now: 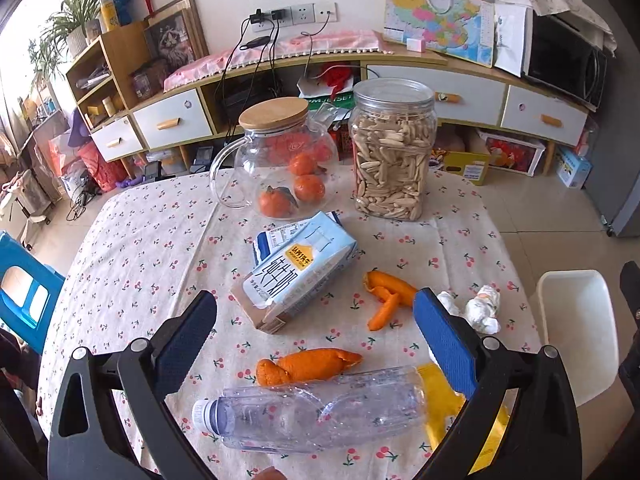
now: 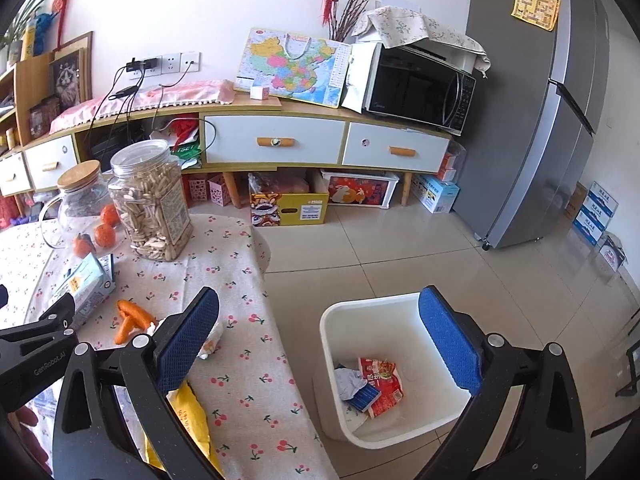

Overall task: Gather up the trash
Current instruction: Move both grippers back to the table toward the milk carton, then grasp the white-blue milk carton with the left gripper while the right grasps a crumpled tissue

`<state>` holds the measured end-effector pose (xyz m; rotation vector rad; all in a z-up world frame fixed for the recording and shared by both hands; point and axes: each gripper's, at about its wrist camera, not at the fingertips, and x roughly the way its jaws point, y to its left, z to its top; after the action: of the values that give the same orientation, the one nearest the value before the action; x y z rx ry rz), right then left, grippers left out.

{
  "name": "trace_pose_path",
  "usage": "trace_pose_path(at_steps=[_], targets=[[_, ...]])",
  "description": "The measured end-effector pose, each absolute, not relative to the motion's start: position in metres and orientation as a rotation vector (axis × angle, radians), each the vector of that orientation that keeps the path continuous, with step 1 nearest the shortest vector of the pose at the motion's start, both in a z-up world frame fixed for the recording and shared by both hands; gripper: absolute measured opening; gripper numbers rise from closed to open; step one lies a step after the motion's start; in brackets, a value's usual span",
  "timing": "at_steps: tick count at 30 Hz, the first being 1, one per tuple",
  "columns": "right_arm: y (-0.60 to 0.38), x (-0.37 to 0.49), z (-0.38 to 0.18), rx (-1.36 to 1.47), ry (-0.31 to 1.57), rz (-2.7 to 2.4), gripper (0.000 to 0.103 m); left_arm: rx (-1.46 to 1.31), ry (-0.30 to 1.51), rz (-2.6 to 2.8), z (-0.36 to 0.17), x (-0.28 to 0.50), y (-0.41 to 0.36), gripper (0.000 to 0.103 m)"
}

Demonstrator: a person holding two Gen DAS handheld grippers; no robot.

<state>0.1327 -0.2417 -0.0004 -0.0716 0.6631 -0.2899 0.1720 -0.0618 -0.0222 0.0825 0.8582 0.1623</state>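
Note:
My left gripper (image 1: 316,320) is open and empty above the table's trash. Below it lie a crushed clear bottle (image 1: 316,412), orange peel (image 1: 308,366), more peel (image 1: 386,296), a milk carton (image 1: 298,276), crumpled tissue (image 1: 482,308) and a yellow wrapper (image 1: 444,404). My right gripper (image 2: 320,328) is open and empty, over the table edge and a white bin (image 2: 404,364) on the floor, which holds a red wrapper (image 2: 380,384) and paper. The peel (image 2: 130,318), the carton (image 2: 86,284) and the yellow wrapper (image 2: 192,420) also show in the right wrist view.
A glass jug with tangerines (image 1: 284,160) and a jar of seeds (image 1: 392,152) stand at the table's far side. A blue stool (image 1: 24,296) is at the left. A sideboard (image 2: 280,136), boxes and a fridge (image 2: 532,120) stand beyond. The bin also shows in the left wrist view (image 1: 576,320).

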Motion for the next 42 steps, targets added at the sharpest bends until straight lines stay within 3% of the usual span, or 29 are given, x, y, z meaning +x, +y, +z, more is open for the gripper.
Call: trace_pose_path(at_steps=[8,20,23,28,35,42], targets=[[-0.224,0.151,-0.015,-0.075,0.734,-0.232,0.096,0.123,0.990,0.118,-0.049,0.212,-0.029,0.096],[-0.231,0.179,-0.045,0.020,0.939,-0.037,0.096,0.411,1.165,-0.063,-0.093,0.268,-0.041,0.095],[-0.232,0.185,-0.054,0.060,0.989,0.025,0.096,0.374,1.194,-0.096,-0.097,0.270,-0.037,0.064],[-0.223,0.190,-0.067,0.069,1.060,0.103,0.096,0.335,1.142,-0.091,-0.090,0.248,-0.028,0.062],[-0.201,0.193,-0.081,0.074,1.118,0.202,0.096,0.108,0.936,-0.080,-0.017,0.191,0.005,0.062],[-0.187,0.203,-0.100,0.127,1.179,0.237,0.082,-0.057,0.822,-0.112,0.010,0.131,0.018,0.063]])
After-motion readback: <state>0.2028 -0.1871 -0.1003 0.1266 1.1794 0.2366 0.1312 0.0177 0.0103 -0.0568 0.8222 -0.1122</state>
